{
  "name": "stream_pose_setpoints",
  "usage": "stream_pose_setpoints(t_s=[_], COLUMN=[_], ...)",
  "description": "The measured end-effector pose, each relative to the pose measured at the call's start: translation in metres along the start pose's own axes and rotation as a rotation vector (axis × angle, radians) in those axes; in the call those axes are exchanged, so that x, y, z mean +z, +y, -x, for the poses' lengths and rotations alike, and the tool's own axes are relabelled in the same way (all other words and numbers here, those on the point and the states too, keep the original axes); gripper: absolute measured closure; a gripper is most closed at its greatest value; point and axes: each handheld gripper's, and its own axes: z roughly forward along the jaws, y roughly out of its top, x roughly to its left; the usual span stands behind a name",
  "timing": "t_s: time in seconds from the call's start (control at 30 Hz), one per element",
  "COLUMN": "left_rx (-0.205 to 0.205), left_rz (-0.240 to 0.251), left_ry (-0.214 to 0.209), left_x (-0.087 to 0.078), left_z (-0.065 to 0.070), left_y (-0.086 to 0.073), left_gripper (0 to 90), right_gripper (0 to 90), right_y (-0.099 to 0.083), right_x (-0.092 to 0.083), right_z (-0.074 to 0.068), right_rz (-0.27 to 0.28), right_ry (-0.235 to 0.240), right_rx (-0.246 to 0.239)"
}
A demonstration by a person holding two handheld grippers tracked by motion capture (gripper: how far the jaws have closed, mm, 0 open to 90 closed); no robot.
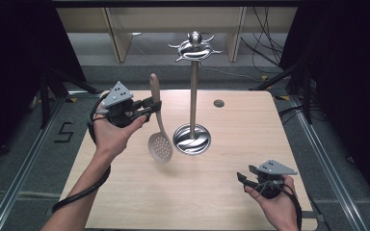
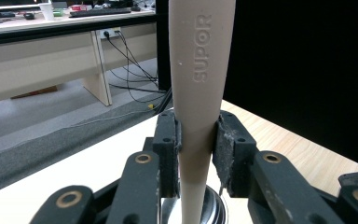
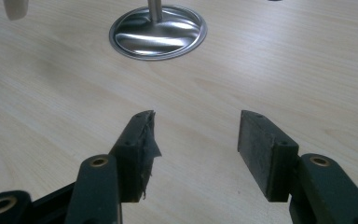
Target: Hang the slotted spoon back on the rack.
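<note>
- Slotted spoon (image 1: 157, 126), beige, hangs in the air over the wooden counter (image 1: 212, 192), handle up and perforated bowl down, a little tilted.
- My left tool (image 1: 150, 107) is clamped on the spoon's handle, about halfway along it; in the left gripper view (image 2: 195, 140) both black pads press the handle from either side, and the raised lettering "SUPOR" shows above the grip.
- The spoon's bowl sits just to the left of the steel stand (image 1: 192, 96) and above the counter, clear of the stand's round base.
- The stand rises upright from its shiny base at the counter's middle, with hooks spreading from its top.
- My right tool (image 1: 243, 179) rests low near the counter's front right corner, well apart from the spoon; in the right gripper view (image 3: 196, 140) its jaws stand apart with bare counter between them.
</note>
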Motion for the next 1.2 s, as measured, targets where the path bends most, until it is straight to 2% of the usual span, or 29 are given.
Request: stream_pose_setpoints(t_s=[0.13,0.23,0.3,0.47,0.5,0.57,0.7,1.2], left_rx=[0.002,0.006,0.008,0.004,0.006,0.009,0.011,0.034], left_rz=[0.002,0.001,0.003,0.010,0.010,0.010,0.012,0.005], left_ry=[-0.004,-0.005,-0.008,-0.009,-0.010,-0.010,-0.010,-0.011], left_x=[0.002,0.004,0.006,0.007,0.007,0.008,0.009,0.017], left_z=[0.001,0.001,0.002,0.002,0.002,0.002,0.003,0.006], left_y=[0.002,0.004,0.006,0.007,0.008,0.009,0.011,0.023], left_gripper=[71.2,71.2,71.2,71.1,71.1,71.1,71.1,71.2], right_gripper=[46.6,46.6,46.7,46.6,46.7,46.6,46.6,46.6], right_y=[0.000,0.000,0.000,0.000,0.000,0.000,0.000,0.000], right_x=[0.000,-0.001,-0.001,-0.002,-0.002,-0.002,-0.001,-0.001], right_z=[0.000,0.000,0.001,0.001,0.000,0.001,0.001,0.001], right_rz=[-0.002,0.001,0.010,0.011,0.001,0.005,0.010,0.014], right_ry=[-0.001,-0.006,-0.027,-0.021,-0.007,-0.023,-0.029,-0.017], right_rx=[0.008,0.001,-0.021,-0.014,0.003,-0.015,-0.019,-0.014])
